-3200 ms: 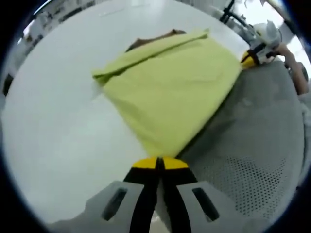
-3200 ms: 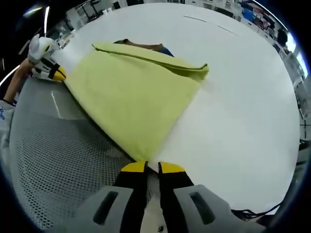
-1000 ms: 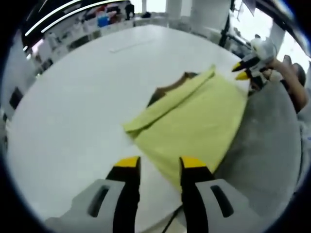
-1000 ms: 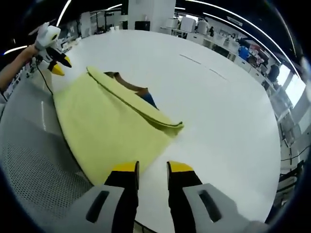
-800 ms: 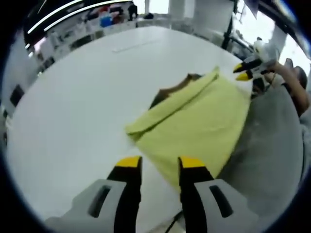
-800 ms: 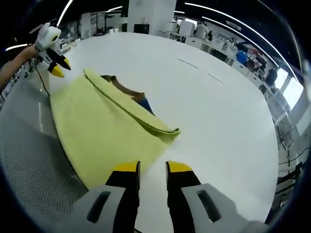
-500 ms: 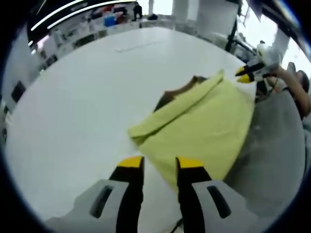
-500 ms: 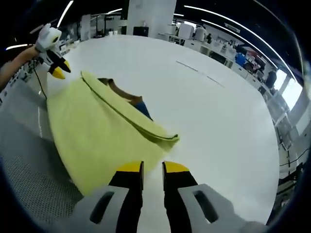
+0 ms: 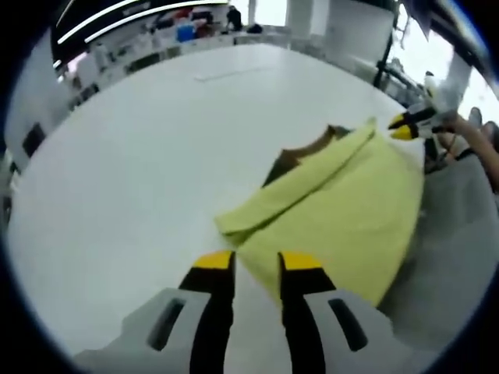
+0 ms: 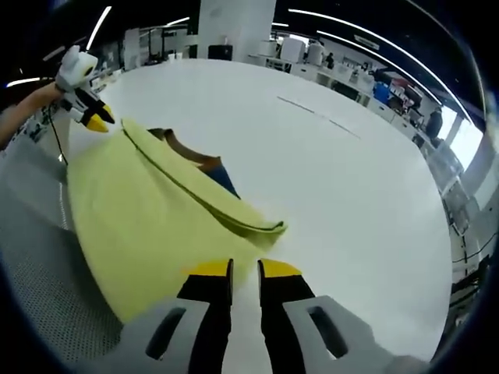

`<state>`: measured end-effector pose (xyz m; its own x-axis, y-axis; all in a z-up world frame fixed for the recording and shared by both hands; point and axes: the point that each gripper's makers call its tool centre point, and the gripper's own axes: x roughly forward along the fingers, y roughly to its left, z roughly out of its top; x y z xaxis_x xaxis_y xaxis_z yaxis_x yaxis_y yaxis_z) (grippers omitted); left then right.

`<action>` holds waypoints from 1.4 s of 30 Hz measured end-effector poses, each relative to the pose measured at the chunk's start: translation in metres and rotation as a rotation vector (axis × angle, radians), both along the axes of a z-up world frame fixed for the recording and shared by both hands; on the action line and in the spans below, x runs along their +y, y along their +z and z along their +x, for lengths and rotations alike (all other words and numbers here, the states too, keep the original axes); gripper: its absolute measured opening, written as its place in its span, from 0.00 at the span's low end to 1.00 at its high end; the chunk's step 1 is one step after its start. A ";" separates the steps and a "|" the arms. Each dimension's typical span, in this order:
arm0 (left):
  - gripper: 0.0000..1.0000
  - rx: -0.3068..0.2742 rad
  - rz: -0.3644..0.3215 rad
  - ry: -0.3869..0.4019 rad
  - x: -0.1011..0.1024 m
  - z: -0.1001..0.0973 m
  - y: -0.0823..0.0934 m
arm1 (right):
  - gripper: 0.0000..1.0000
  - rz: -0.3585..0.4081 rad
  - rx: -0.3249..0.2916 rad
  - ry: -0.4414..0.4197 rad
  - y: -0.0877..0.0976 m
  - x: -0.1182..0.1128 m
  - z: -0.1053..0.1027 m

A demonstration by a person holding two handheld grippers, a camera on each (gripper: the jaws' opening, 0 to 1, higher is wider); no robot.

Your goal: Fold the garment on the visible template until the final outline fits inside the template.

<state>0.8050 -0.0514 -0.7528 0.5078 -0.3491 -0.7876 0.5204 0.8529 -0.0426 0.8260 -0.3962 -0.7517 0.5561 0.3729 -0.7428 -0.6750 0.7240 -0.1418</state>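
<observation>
The left hand-held gripper (image 9: 256, 263) has its jaws a little apart and grasps nothing, above the near corner of the folded yellow garment (image 9: 343, 210) on the white counter (image 9: 132, 156). The right hand-held gripper (image 10: 243, 269) is likewise released, with a narrow gap

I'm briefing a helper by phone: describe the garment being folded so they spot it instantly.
On the big white table, look near the edge by the grey perforated mat. The garment is a flat yellow-green cloth with one long edge folded over, the only bright-coloured thing there, brown and blue peeking from beneath.
</observation>
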 end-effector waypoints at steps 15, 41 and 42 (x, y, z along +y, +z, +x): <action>0.18 -0.023 0.075 0.000 0.012 0.015 -0.006 | 0.13 0.006 -0.025 -0.019 0.001 0.000 0.019; 0.17 -0.035 0.058 0.000 0.006 0.033 -0.009 | 0.10 -0.003 -0.029 0.026 -0.006 0.017 0.038; 0.17 -0.032 0.058 -0.002 0.006 0.034 -0.009 | 0.10 -0.003 -0.027 0.026 -0.006 0.017 0.038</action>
